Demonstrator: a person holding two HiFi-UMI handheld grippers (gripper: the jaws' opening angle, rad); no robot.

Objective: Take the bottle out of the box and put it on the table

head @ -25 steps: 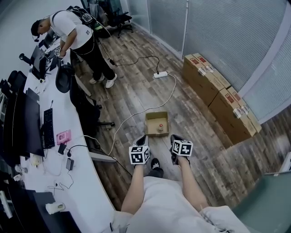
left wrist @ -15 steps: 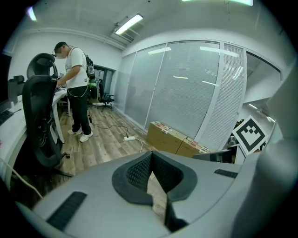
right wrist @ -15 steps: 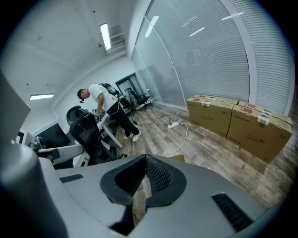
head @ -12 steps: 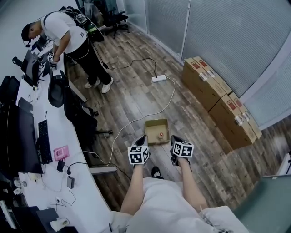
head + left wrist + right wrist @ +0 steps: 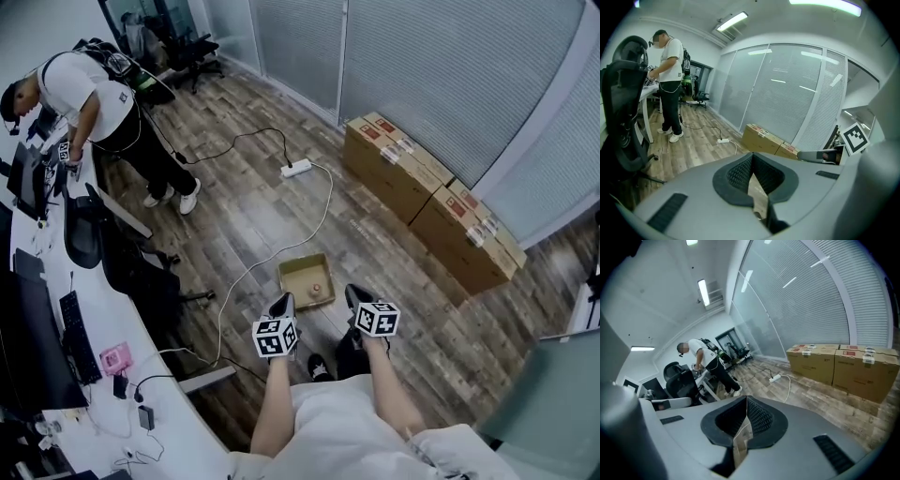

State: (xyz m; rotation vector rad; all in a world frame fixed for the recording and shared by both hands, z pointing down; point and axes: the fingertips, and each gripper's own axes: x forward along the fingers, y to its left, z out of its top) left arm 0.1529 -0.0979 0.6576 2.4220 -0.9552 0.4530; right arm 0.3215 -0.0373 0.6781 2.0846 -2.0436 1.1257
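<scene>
The left gripper [image 5: 752, 155] has its jaws closed. The ribbed pads meet at the tips with nothing clamped between them, and only a sliver of cardboard colour shows through the gap below. The right gripper [image 5: 746, 400] is likewise closed and empty. In the head view both hover side by side above the wooden floor [image 5: 234, 216], just short of the open cardboard box [image 5: 285, 277], touching neither it nor each other. The bottle [image 5: 317, 289] stands inside the box, towards its right side (from above it is little more than a small round reddish top). The white table [image 5: 187, 427] runs along the left, well apart from the box.
</scene>
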